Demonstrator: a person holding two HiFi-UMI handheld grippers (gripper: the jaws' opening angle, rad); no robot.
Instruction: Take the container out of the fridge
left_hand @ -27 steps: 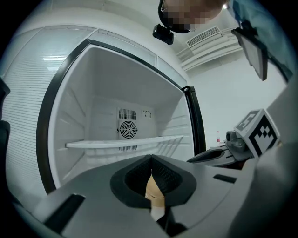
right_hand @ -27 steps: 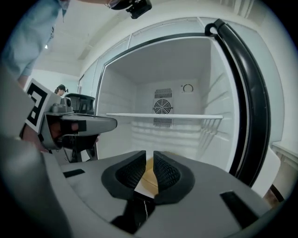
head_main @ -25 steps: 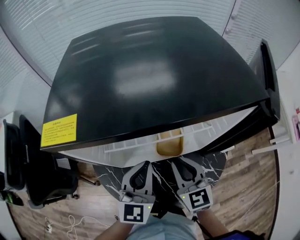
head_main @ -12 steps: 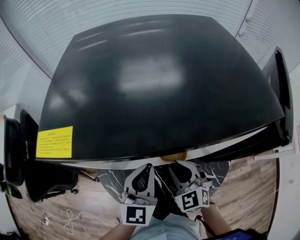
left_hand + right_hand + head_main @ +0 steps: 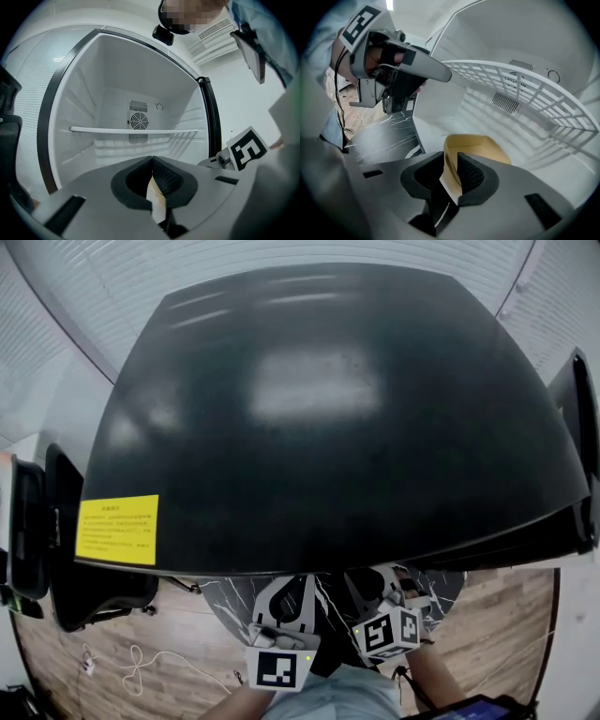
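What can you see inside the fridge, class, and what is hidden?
A wire shelf, a fan vent on the back wall, and the tan container below the shelf, its rim clamped by left gripper and right gripper. In the head view, the fridge's black top hides everything.

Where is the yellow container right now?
The container is low inside the fridge, under the wire shelf, in the right gripper view. Both the right gripper and the left gripper pinch its walls.
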